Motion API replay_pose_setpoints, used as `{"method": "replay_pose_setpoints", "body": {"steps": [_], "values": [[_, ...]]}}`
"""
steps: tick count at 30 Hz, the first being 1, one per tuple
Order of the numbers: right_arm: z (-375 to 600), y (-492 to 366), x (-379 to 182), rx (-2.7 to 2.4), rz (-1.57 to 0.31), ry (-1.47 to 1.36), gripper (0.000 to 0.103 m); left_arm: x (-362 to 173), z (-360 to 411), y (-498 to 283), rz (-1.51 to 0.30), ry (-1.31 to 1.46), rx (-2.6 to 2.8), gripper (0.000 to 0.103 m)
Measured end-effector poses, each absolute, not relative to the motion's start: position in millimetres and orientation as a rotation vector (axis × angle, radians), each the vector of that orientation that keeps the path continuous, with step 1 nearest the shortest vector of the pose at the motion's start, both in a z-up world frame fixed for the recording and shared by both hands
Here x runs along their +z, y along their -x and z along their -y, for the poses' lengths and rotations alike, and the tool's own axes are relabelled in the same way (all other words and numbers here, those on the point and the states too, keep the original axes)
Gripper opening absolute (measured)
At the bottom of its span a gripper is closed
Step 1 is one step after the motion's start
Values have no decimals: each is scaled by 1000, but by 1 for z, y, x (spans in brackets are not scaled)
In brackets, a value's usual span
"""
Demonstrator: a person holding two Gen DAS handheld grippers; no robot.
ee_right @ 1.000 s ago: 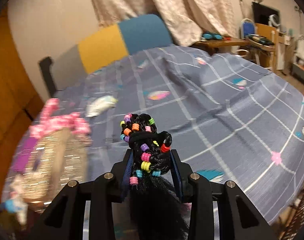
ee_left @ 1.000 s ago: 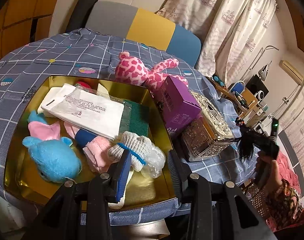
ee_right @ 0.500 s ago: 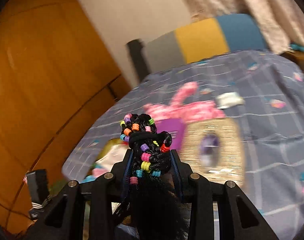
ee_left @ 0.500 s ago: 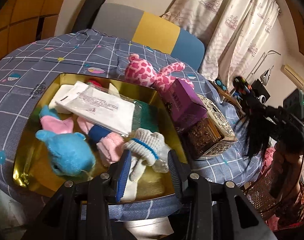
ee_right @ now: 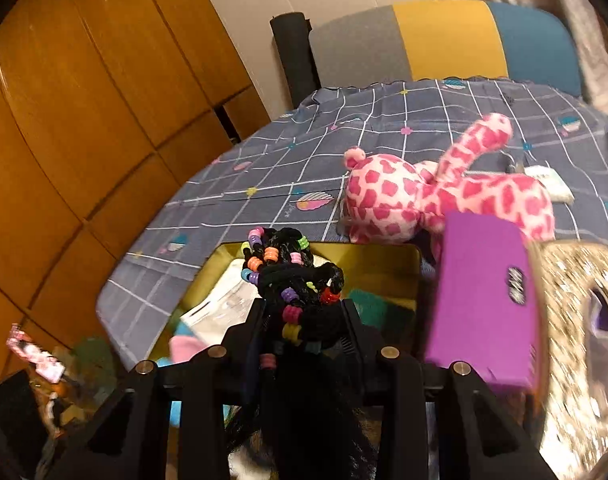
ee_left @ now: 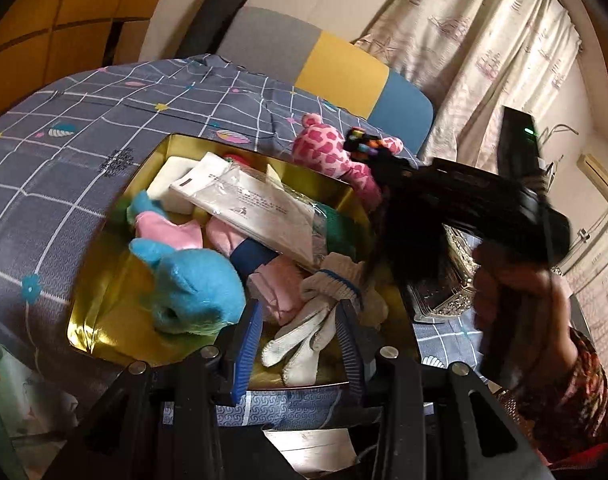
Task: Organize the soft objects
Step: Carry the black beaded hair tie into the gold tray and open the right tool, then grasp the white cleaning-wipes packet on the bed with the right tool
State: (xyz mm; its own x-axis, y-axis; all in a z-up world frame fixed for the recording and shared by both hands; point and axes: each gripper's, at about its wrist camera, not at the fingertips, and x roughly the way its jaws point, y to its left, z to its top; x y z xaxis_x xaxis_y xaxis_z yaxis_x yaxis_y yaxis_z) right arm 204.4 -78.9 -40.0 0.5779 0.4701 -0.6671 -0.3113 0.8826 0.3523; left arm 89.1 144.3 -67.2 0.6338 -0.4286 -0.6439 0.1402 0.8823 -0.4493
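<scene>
A gold tray point(ee_left: 104, 264) on the checked bedspread holds a blue plush point(ee_left: 192, 284), pink socks point(ee_left: 172, 234), a white glove point(ee_left: 316, 320) and a plastic-wrapped packet point(ee_left: 256, 208). My left gripper point(ee_left: 298, 340) is open and empty at the tray's near edge, over the glove. My right gripper point(ee_right: 304, 320) is shut on a black hairpiece with coloured beads point(ee_right: 292, 276) and holds it over the tray's right side; it also shows in the left wrist view point(ee_left: 408, 216). A pink spotted plush point(ee_right: 424, 192) lies behind the tray.
A purple box point(ee_right: 484, 300) and a glittery silver tissue box point(ee_right: 576, 320) stand right of the tray. A grey, yellow and blue headboard point(ee_left: 324, 64) and curtains point(ee_left: 484, 60) are behind. Wooden wardrobe panels point(ee_right: 84, 100) stand to the left.
My right gripper has swung left with the hairpiece, from beside the bed to above the tray's right side. My left gripper has moved closer in over the tray's near edge.
</scene>
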Motion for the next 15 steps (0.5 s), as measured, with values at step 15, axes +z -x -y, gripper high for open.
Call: {"method": "replay_pose_setpoints", "body": {"steps": [15], "values": [[121,-200,2,388,-682,-139,68,-67,-126,-102,-826,351,-352,38]]}}
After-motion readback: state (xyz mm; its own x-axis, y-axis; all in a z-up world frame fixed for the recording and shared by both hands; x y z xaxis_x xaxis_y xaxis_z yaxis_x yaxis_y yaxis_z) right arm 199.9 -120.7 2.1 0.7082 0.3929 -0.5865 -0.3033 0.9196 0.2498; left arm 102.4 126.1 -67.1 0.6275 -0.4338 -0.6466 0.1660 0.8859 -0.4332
